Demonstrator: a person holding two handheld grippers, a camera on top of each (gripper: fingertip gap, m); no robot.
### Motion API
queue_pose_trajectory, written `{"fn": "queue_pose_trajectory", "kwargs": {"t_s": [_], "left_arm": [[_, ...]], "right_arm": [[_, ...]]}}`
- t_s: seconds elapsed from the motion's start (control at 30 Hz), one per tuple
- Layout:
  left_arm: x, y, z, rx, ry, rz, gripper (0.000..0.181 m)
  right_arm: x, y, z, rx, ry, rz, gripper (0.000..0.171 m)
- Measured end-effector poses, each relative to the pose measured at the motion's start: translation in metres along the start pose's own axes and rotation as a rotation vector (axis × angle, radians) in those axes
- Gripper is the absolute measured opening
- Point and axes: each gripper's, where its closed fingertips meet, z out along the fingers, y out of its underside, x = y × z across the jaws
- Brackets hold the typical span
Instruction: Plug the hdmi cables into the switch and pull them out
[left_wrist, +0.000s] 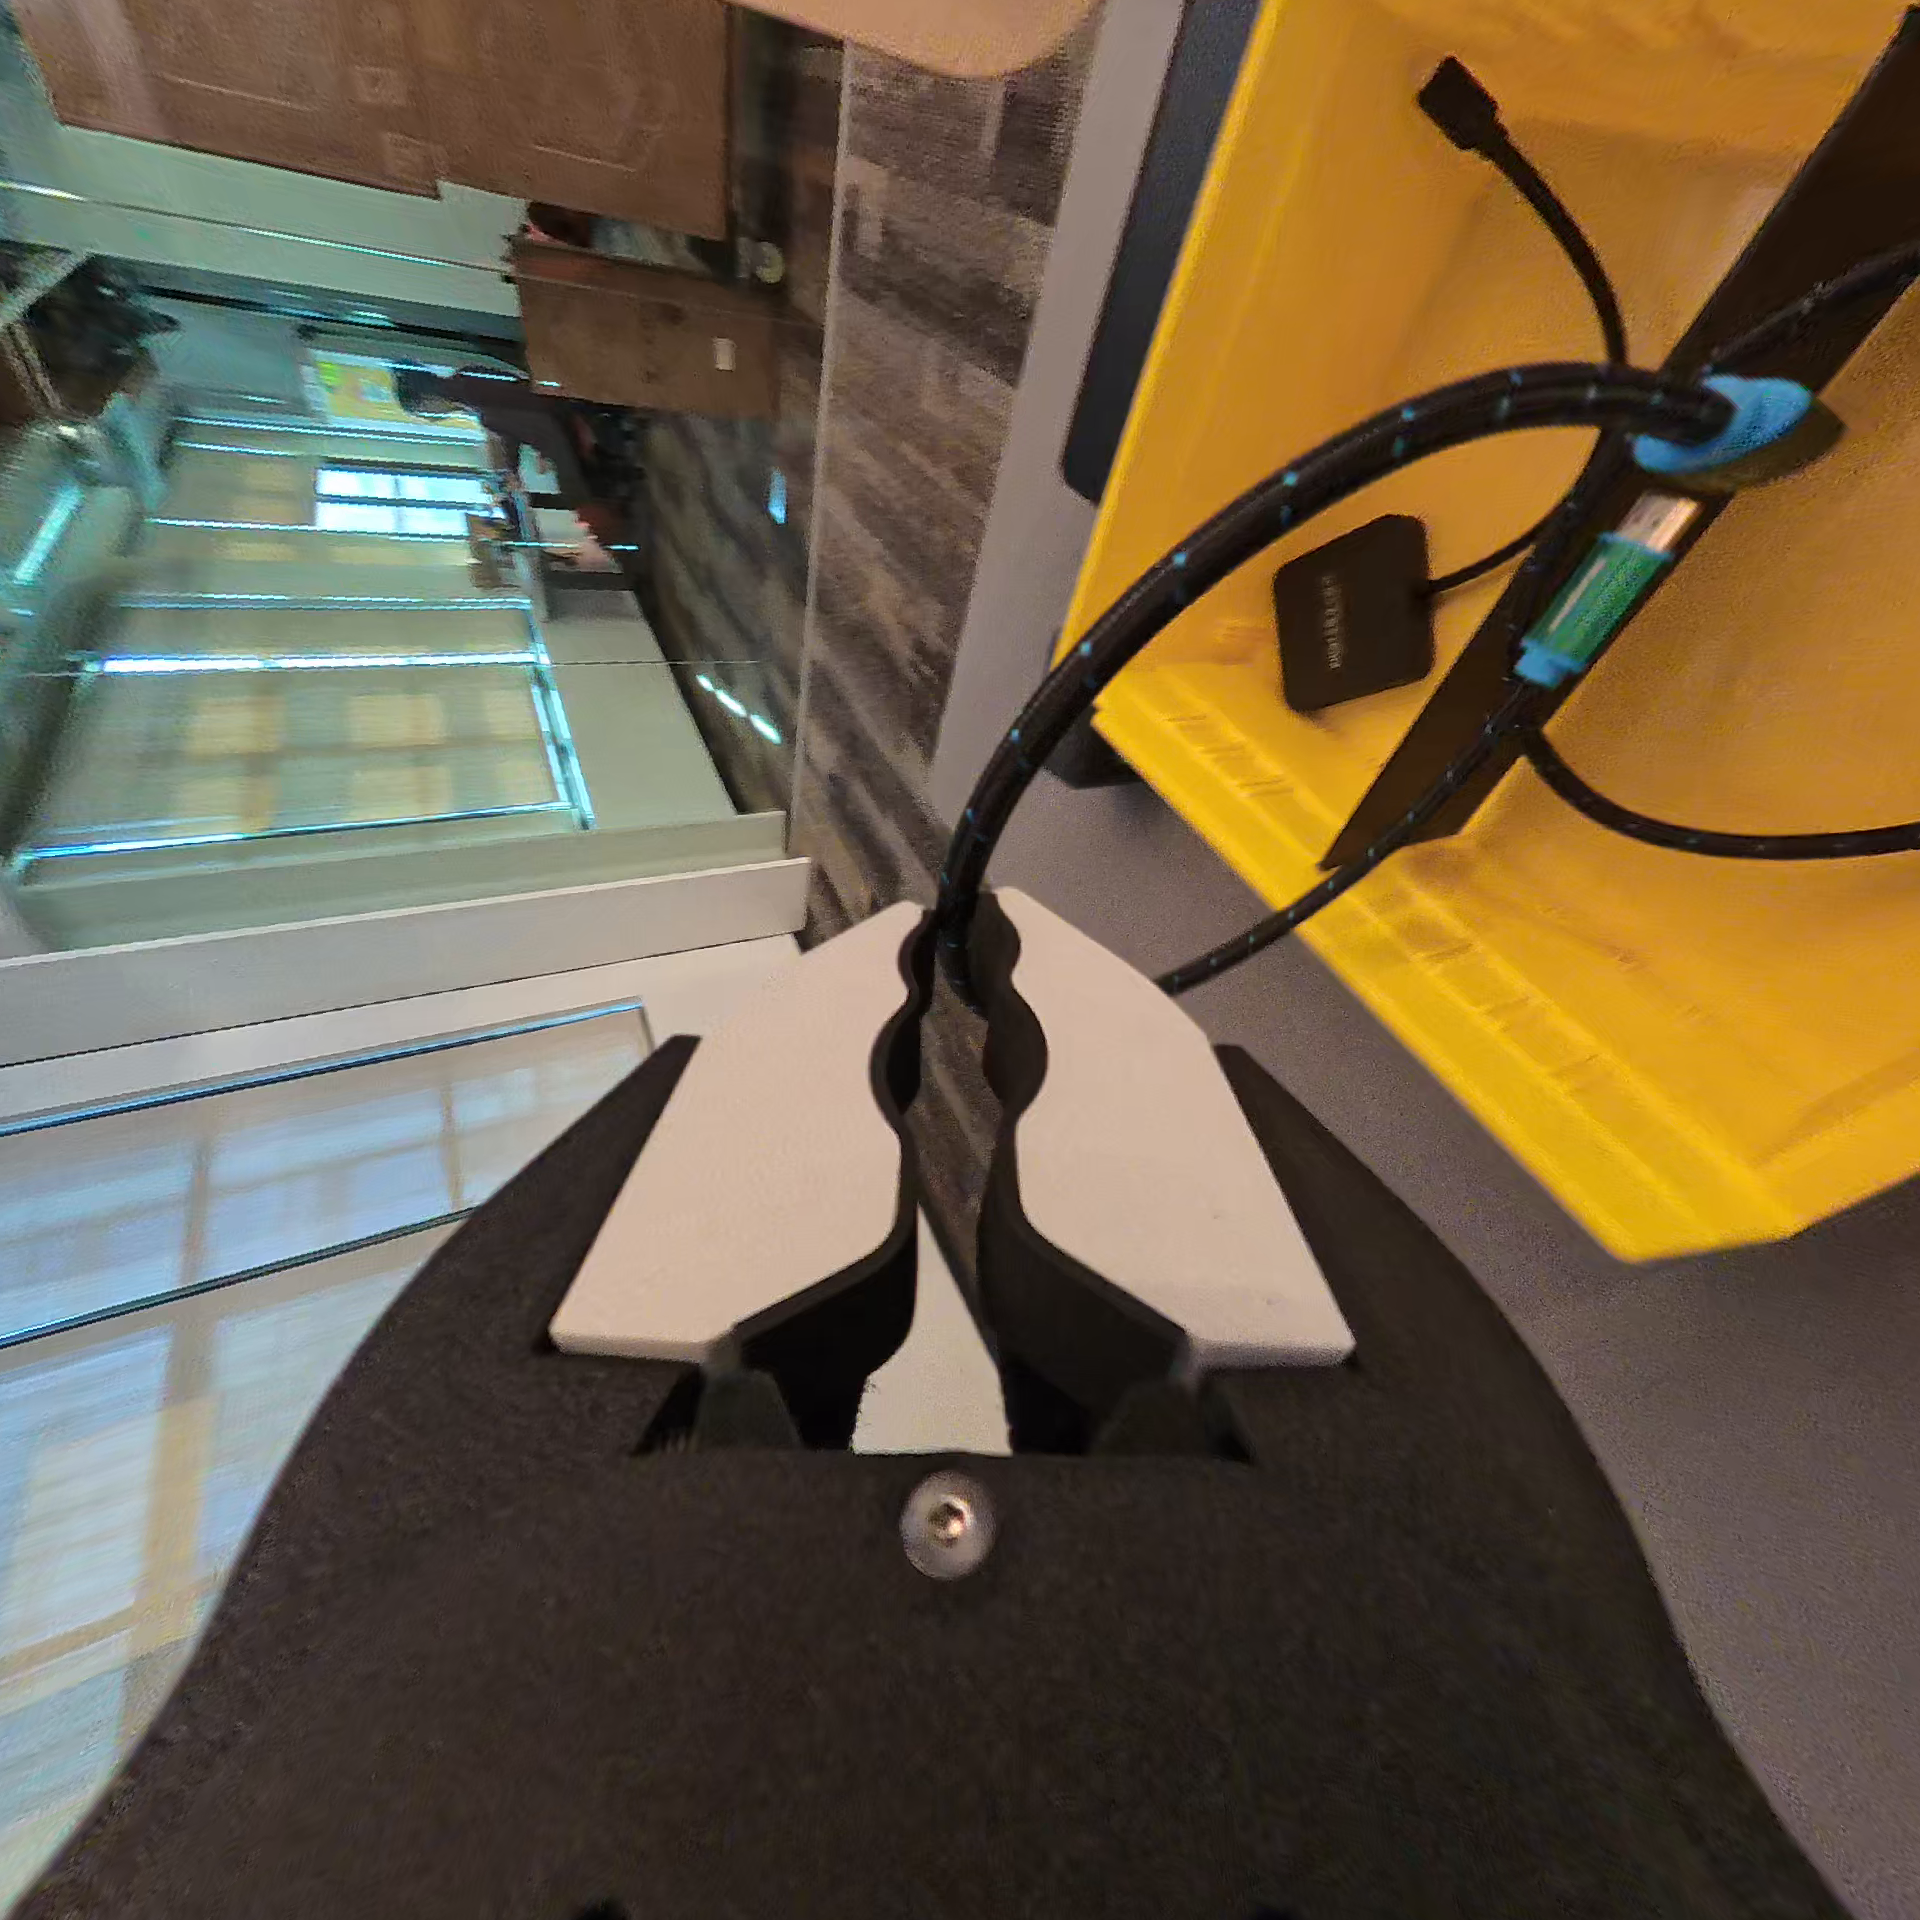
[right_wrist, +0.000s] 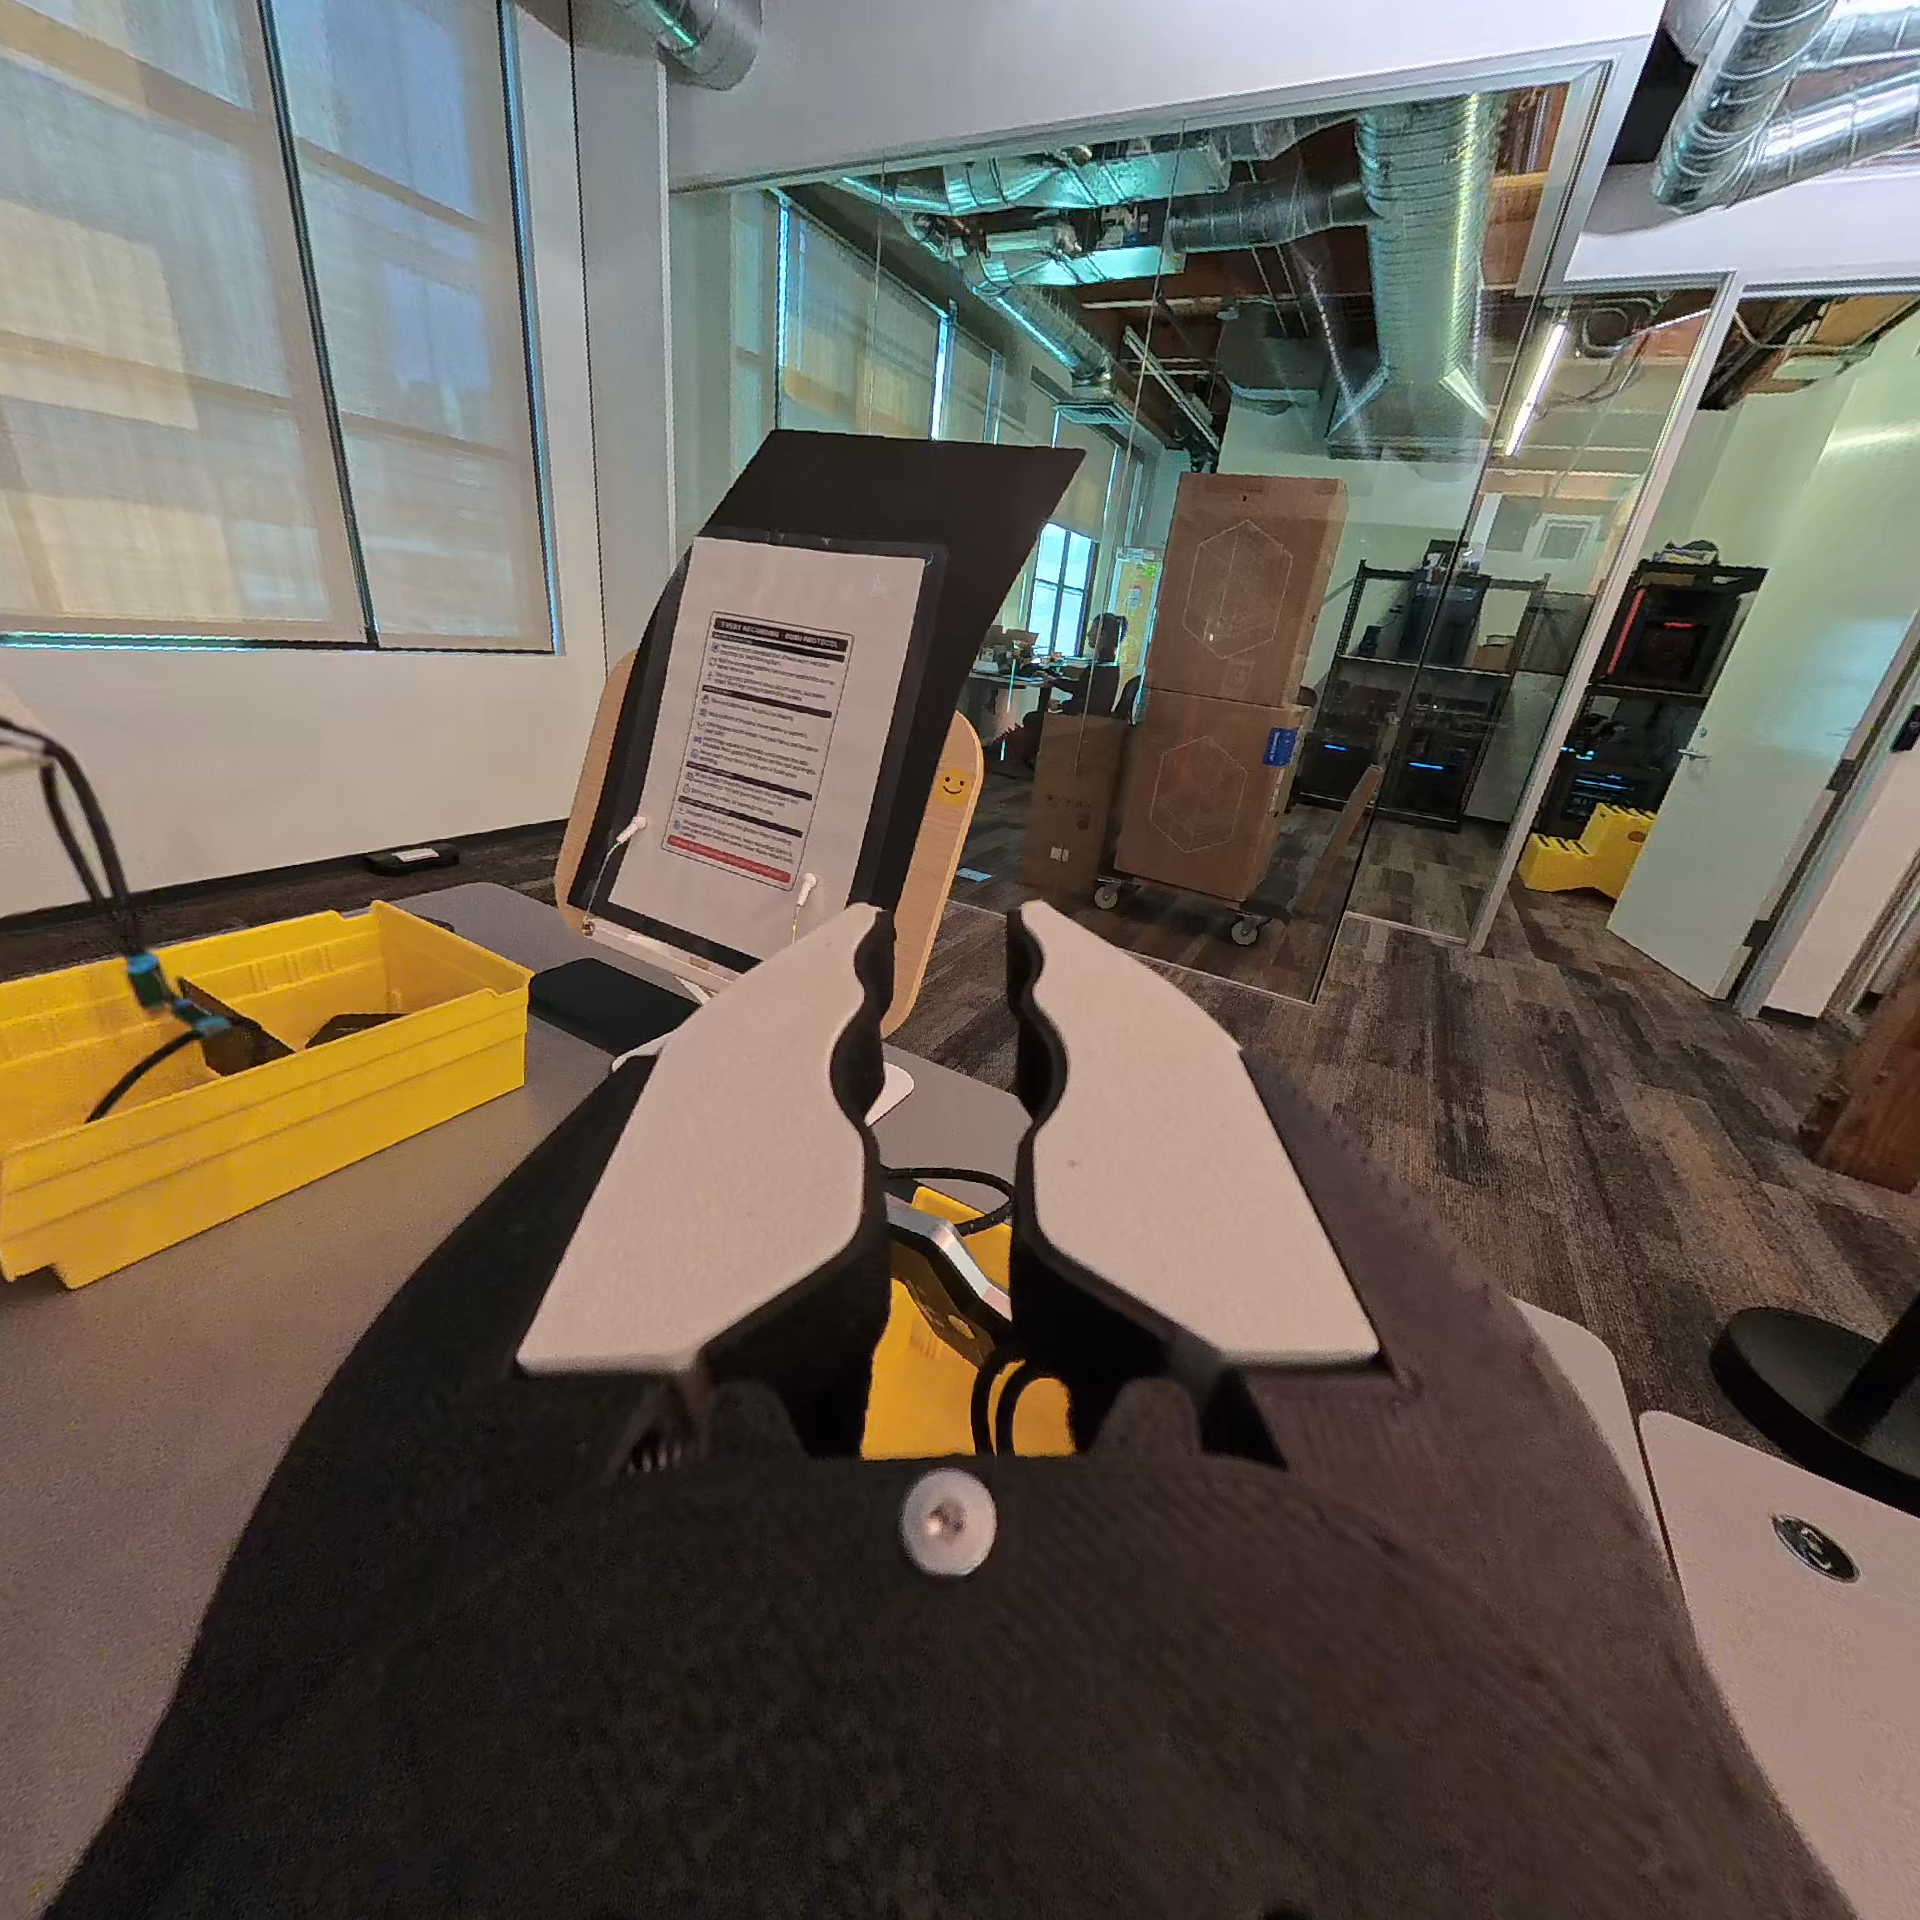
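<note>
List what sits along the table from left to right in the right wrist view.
Yellow bin holding black cables and devices → flat black pad → wooden stand with a printed sheet → right gripper, open.

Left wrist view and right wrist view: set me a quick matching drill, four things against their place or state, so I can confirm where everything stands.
Things:
1. black braided cable with blue flecks
2. small black rounded-square switch box
3. green plug with a bare metal tip
4. right tongs

Places or states:
A. lying on the floor of the yellow plastic bin
B. open, holding nothing
C. pinched between the left tongs
D. dangling unplugged over the bin

Pairs: 1-C, 2-A, 3-D, 4-B.
</note>
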Motion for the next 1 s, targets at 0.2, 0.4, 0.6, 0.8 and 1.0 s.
{"fn": "queue_pose_trajectory", "kwargs": {"t_s": [0.2,0.4,0.6,0.8,1.0], "left_arm": [[-0.041,-0.061,-0.074,0.227,-0.073,-0.074,0.007],[0.023,-0.17,-0.114,0.547,0.194,-0.062,0.006],[0.14,-0.242,-0.066,0.538,0.467,0.087,0.005],[0.199,-0.277,0.012,0.429,0.647,0.08,0.004],[0.24,-0.294,0.042,0.373,0.888,-0.038,0.0]], "right_arm": [[0.001,0.007,0.004,-0.033,0.011,-0.011,0.021],[0.004,0.013,0.003,-0.067,0.025,-0.024,0.021],[0.002,0.016,-0.001,-0.073,-0.002,-0.014,0.022],[0.012,0.02,-0.006,-0.081,0.02,0.005,0.022],[0.02,0.036,-0.003,-0.126,0.008,0.043,0.022]]}}
